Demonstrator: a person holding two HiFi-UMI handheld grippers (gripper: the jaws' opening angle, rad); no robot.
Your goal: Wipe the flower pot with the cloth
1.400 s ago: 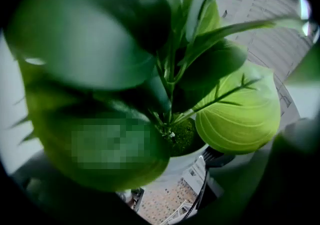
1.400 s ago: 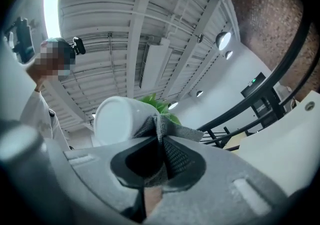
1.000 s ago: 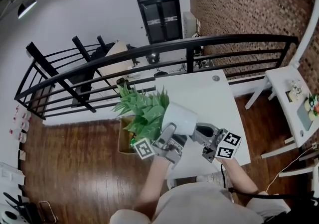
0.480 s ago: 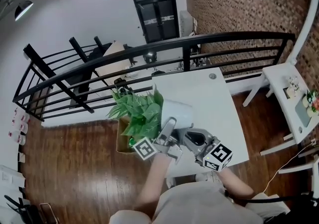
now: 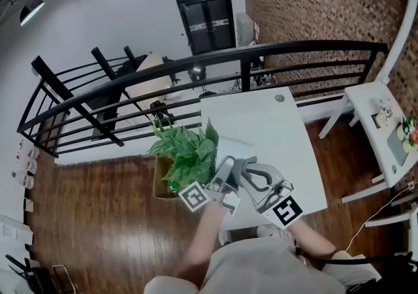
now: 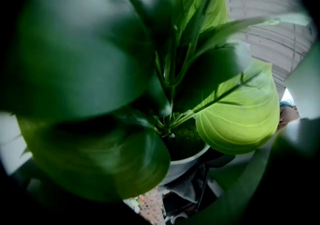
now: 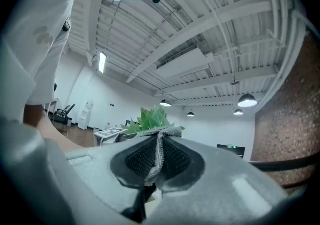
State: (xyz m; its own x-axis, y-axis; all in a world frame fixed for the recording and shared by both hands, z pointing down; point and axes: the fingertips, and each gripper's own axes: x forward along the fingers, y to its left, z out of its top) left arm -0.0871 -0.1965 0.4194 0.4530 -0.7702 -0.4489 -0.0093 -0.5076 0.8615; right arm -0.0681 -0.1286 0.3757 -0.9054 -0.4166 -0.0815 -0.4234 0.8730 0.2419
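The white flower pot is tilted over the table's near left edge, its green leaves hanging out past the edge. My left gripper grips the pot at its near side. In the left gripper view the leaves hide the jaws, and only the pot's rim and the grey cloth below it show. My right gripper is shut on the cloth, pinched between its jaws, and presses against the pot's right side. The leaves show just beyond the cloth.
The white table stands against a black railing. A small round cap lies at the table's far end. A cardboard box sits on the wooden floor under the leaves. White furniture stands to the right.
My right gripper has rolled and slid along the pot's side with the cloth, its marker cube swinging down and left. The pot and my left gripper have dipped a little.
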